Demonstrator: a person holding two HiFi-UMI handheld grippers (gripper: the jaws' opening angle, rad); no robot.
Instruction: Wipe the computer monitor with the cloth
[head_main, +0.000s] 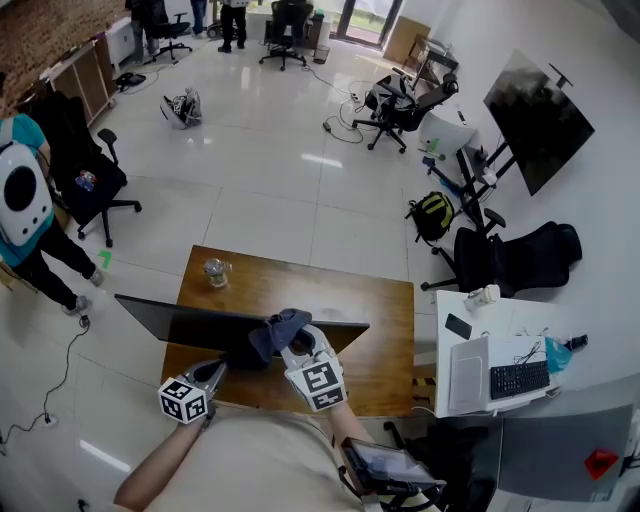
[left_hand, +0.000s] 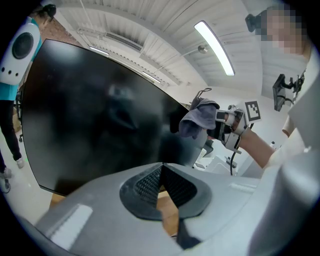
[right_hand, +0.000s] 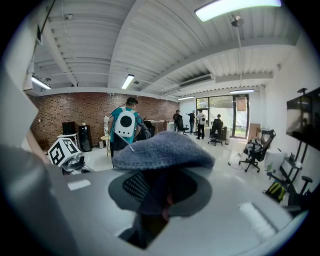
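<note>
The black computer monitor (head_main: 230, 322) stands on the wooden table (head_main: 380, 330); its dark screen (left_hand: 95, 110) fills the left gripper view. A blue-grey cloth (head_main: 279, 329) rests over the monitor's top edge near the middle, and my right gripper (head_main: 292, 343) is shut on it. The same cloth (right_hand: 162, 149) bulges over the jaws in the right gripper view. The left gripper (head_main: 212, 372) sits low at the table's front left, in front of the screen; its pads (left_hand: 150, 182) meet with nothing between them. From there the cloth (left_hand: 197, 117) shows at the screen's right edge.
A glass jar (head_main: 216, 271) stands at the table's far left. A white desk (head_main: 520, 320) with a laptop (head_main: 470, 375) and keyboard (head_main: 518, 380) is to the right. Office chairs (head_main: 90, 180) and a person with a backpack (head_main: 25, 200) stand on the floor to the left.
</note>
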